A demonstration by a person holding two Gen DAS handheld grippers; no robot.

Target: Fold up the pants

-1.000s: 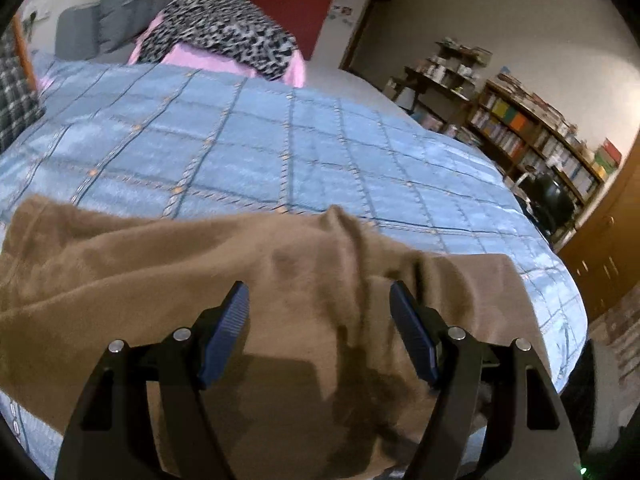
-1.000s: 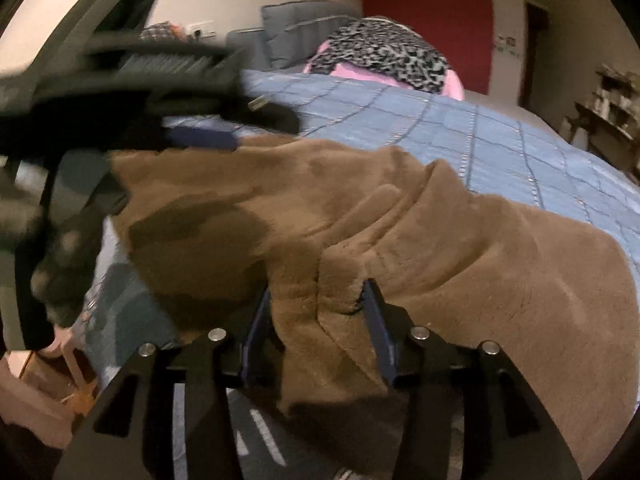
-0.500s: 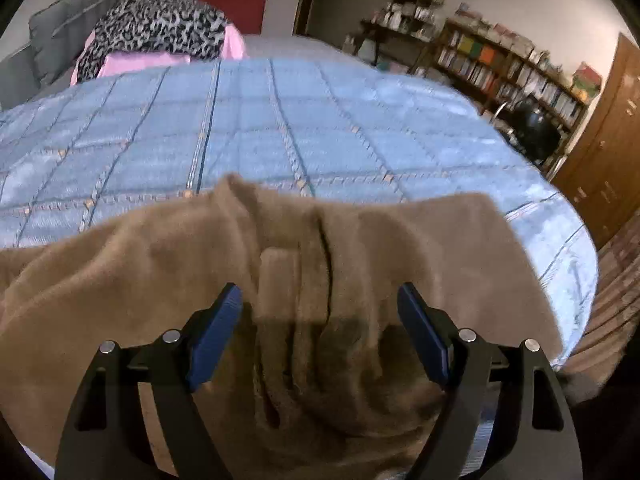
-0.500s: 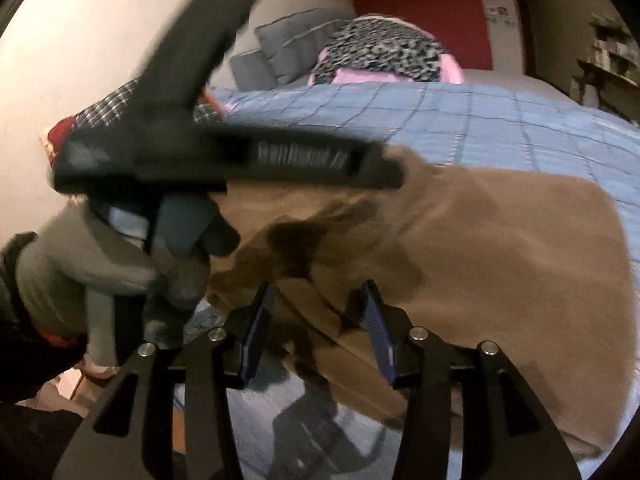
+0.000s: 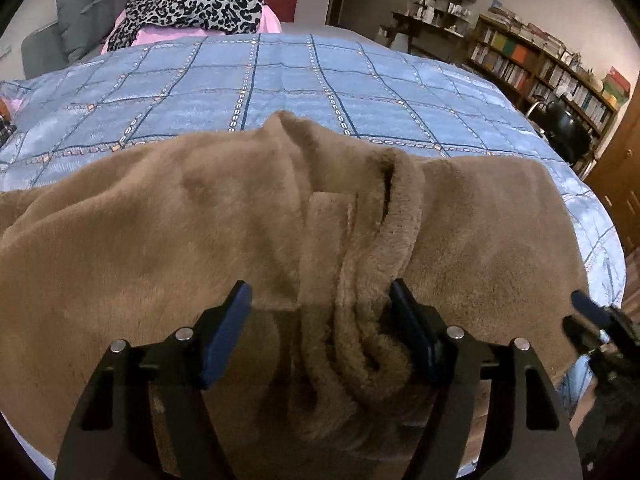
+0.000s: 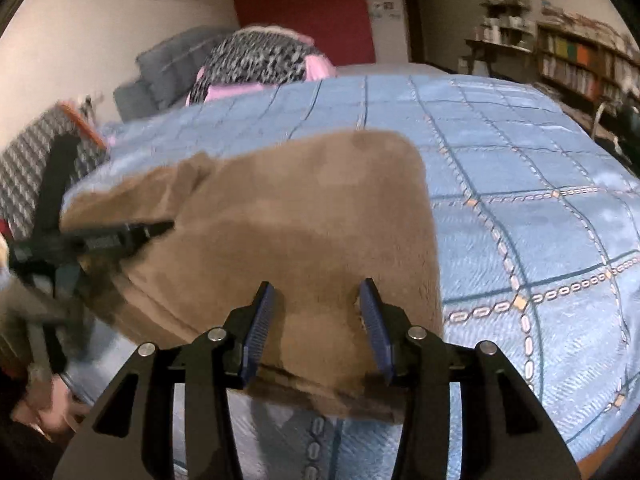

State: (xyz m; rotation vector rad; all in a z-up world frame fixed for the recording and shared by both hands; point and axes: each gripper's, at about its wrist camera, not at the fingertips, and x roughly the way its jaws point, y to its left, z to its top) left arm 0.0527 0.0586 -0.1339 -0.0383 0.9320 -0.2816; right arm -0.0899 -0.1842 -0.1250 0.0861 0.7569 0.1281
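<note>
On the blue checked bedspread point(image 5: 320, 92) lie the brown fleece pants point(image 5: 160, 220), spread across its near edge, well short of the leopard-print heap point(image 5: 192, 0) at the headboard end. Left gripper point(image 5: 320, 320): fingers wide apart, straddling a bunched, rolled ridge of fleece; the right pad touches the roll, the left pad stands clear of it; nothing clamped. Right gripper point(image 6: 316, 320): fingers also apart, over the near edge of the pants point(image 6: 300, 220); whether the pads touch the cloth, cannot tell. From the right wrist view the pants end in a rounded, thick-looking edge towards the headboard, which suggests one layer already laid over another. From the left wrist view the cloth is lumpy, a raised pleat and a deep crease running away from the gripper towards the far side of the bedspread. Judgement: early to middle of the fold. A first lengthwise fold seems made but untidy; the ridge needs flattening and the edges squaring. The crosswise folds appear not yet done. The left gripper shows in the right view as a dark blurred shape by the pants' left side.
</note>
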